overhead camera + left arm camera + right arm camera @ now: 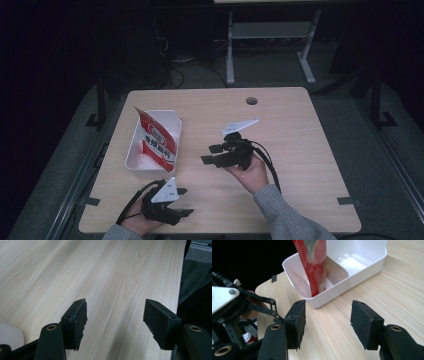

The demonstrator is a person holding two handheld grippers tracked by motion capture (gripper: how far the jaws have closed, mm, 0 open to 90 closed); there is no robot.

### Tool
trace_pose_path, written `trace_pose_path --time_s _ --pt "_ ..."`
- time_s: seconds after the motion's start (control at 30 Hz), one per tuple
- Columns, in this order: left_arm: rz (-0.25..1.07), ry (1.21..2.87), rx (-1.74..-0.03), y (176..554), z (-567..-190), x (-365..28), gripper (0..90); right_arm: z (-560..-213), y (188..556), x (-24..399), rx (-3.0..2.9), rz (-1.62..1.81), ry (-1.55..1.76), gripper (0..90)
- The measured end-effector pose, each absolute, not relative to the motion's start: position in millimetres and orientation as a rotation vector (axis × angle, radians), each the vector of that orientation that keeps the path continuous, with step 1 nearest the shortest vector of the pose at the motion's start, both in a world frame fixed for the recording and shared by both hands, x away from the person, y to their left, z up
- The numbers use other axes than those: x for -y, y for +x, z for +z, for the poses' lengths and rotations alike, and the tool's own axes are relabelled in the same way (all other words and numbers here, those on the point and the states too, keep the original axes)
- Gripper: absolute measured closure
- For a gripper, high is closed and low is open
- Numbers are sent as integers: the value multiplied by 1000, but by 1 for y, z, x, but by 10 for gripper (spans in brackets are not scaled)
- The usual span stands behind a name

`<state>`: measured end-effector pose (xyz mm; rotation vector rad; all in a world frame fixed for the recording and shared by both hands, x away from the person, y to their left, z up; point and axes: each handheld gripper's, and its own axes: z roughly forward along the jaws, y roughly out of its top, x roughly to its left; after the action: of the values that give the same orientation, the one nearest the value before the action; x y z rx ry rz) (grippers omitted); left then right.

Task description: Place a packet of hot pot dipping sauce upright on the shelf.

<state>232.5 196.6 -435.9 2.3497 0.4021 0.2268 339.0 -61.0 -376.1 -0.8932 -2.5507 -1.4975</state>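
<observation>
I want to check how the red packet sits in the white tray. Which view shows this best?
The high view: the whole red packet leans inside the white tray. The right gripper view gives its lower part standing in a tray compartment. The left gripper view gives bare table.

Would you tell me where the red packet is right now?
In the high view, the red packet stands leaning in the white tray on the table's left side, left of the open right gripper and beyond the left gripper.
</observation>
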Motion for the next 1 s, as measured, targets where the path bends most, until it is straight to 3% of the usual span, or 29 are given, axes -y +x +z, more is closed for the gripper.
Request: trace_pose_path --time_s 1.0 --pt "220 2346 -398 234 -436 -185 331 -395 323 120 2542 -1433 -995 436"
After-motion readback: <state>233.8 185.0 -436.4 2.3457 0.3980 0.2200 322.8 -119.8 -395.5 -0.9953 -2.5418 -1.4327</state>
